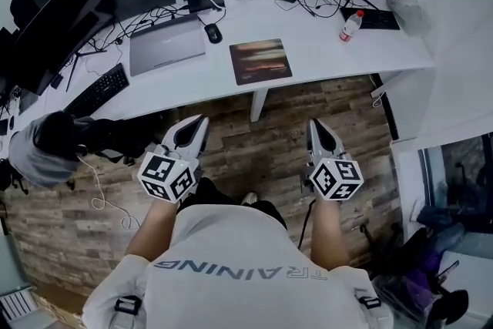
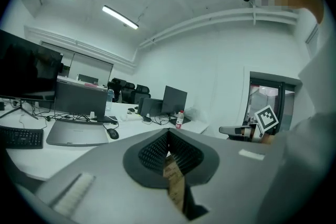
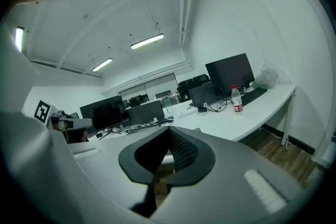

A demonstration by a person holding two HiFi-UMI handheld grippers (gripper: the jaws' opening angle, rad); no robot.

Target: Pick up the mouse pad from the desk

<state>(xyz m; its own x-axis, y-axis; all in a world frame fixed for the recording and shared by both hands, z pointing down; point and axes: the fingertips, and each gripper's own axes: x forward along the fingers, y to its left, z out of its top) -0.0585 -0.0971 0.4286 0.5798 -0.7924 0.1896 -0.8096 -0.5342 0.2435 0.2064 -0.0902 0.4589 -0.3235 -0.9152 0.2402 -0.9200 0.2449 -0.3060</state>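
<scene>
The mouse pad (image 1: 260, 61), a dark rectangle with a brownish print, lies flat near the front edge of the white desk (image 1: 331, 58). Both grippers hang over the wooden floor in front of the desk, short of its edge and pointing toward it. My left gripper (image 1: 203, 119) is below and left of the pad, and its jaws are shut with nothing between them (image 2: 168, 132). My right gripper (image 1: 313, 123) is below and right of the pad, also shut and holding nothing (image 3: 169, 129). Neither one touches the pad.
On the desk are a closed grey laptop (image 1: 166, 44), a black mouse (image 1: 212, 32), a keyboard (image 1: 96, 91), several monitors, cables and a red-capped bottle (image 1: 350, 25). A desk leg (image 1: 259, 102) stands under the pad. A chair draped with clothing (image 1: 46, 142) sits at the left.
</scene>
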